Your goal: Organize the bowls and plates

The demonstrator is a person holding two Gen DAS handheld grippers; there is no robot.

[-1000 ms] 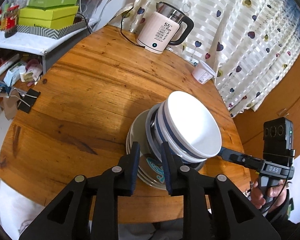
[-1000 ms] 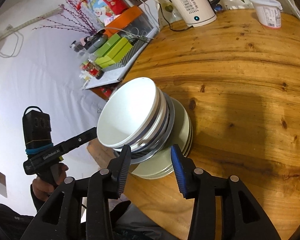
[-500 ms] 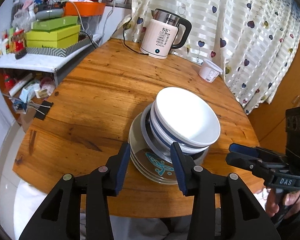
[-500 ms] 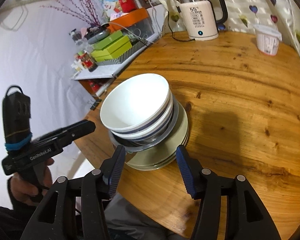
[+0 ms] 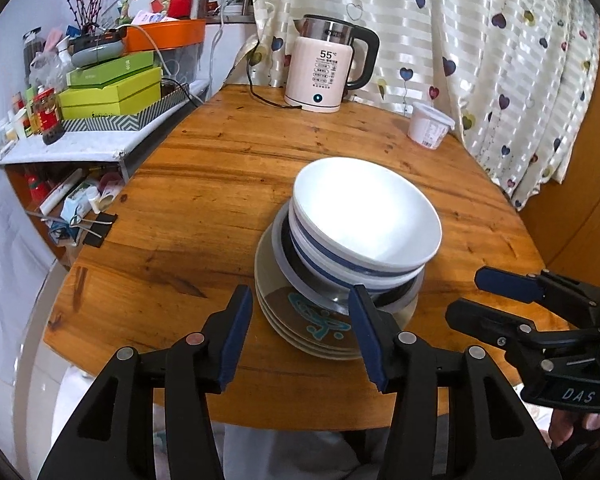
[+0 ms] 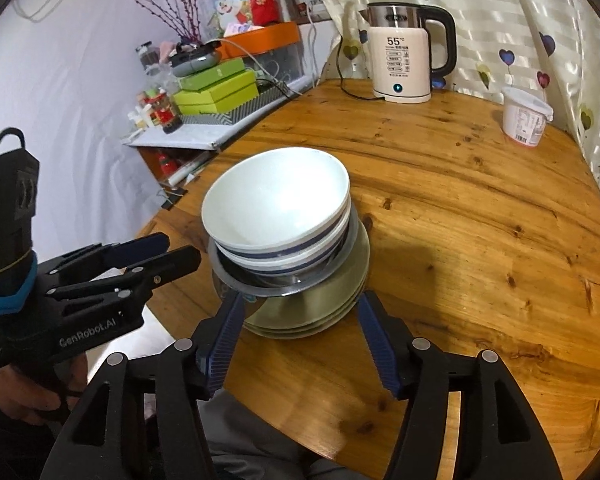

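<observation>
Backing off from the stack of plates and bowls (image 5: 352, 256) near the counter (image 5: 204, 200) edge, left gripper (image 5: 298, 332) and right gripper (image 6: 300, 332) now have jaws spread, holding nothing; stacking looks finished.

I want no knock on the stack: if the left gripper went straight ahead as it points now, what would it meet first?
Probably the stack of plates: its near rim lies between the open left gripper fingers, under the bowls. Depth is unclear.

Soft daylight filters through the curtain (image 5: 480, 40); glare whitens the top bowl (image 5: 366, 212); fisheye bends the black-vignetted edges; the table (image 6: 480, 220) stays sharp.
</observation>
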